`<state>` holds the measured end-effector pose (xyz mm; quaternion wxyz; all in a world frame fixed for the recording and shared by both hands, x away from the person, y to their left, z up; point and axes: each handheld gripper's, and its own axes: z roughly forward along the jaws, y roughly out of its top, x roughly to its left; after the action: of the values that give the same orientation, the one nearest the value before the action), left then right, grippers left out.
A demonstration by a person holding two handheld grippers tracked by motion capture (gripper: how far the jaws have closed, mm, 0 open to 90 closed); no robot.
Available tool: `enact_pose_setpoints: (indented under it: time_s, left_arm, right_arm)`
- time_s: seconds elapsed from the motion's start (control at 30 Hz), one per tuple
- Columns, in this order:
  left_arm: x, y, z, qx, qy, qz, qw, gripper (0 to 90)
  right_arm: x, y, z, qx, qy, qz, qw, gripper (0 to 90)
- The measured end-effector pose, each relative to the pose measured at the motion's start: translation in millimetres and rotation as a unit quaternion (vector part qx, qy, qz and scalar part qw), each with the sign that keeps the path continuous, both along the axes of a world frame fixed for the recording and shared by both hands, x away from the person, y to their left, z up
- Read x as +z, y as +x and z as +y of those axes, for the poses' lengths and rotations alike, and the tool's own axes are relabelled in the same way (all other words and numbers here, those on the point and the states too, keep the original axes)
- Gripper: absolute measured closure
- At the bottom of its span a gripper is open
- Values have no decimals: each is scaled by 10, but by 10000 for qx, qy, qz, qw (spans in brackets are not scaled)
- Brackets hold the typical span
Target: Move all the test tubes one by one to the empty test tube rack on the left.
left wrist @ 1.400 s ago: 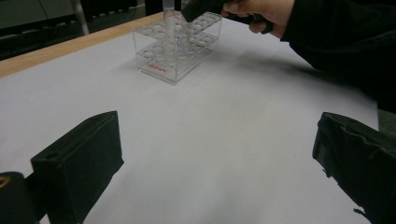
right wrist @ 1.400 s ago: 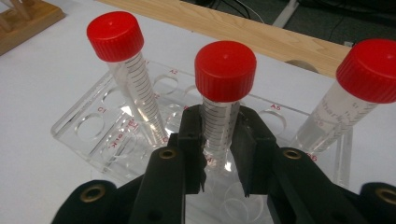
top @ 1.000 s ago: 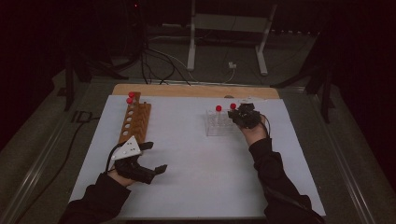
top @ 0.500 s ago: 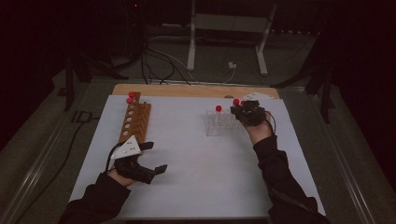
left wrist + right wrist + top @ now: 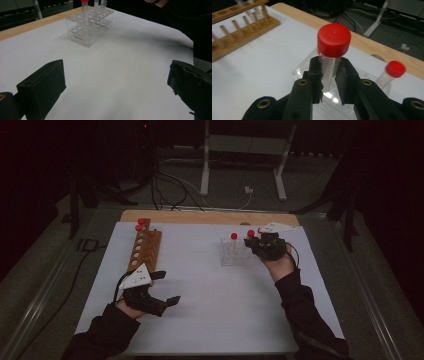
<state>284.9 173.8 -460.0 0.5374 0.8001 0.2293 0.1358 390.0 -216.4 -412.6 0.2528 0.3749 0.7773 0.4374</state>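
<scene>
Right gripper view, right gripper [image 5: 329, 82] clenched on one red-capped tube [image 5: 332, 53], left gripper [image 5: 159, 292] released, two racks, clear rack [image 5: 234, 254], wooden rack [image 5: 145, 251].

Left gripper [image 5: 162, 301] low, jaws wide apart; right gripper [image 5: 255, 242] raised, jaws clamped.

Tube [image 5: 329, 72]: clear glossy plastic, ridged red plastic cap [image 5: 334, 40]. Rack [image 5: 90, 26]: clear glossy plastic. Left of it, a wooden rack [image 5: 144, 247]. Surface [image 5: 210, 305]: matt white. Tongs [image 5: 328, 77]: matt black plastic.

red-capped tube [image 5: 331, 60], upright, above clear rack [image 5: 234, 255]
</scene>
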Motion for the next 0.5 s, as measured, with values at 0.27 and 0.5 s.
enact_pose_setpoints:
  time_s: [0.27, 0.5]
  left_arm:
    - [59, -10, -61, -142, 73, 9, 9999, 24]
    - [105, 10, -110, -273, 77, 55, 9996, 24]
  right_arm:
    - [-46, -155, 129, 359, -95, 61, 9993, 747]
    - [-120, -331, 244, 666, -179, 96, 9976, 747]
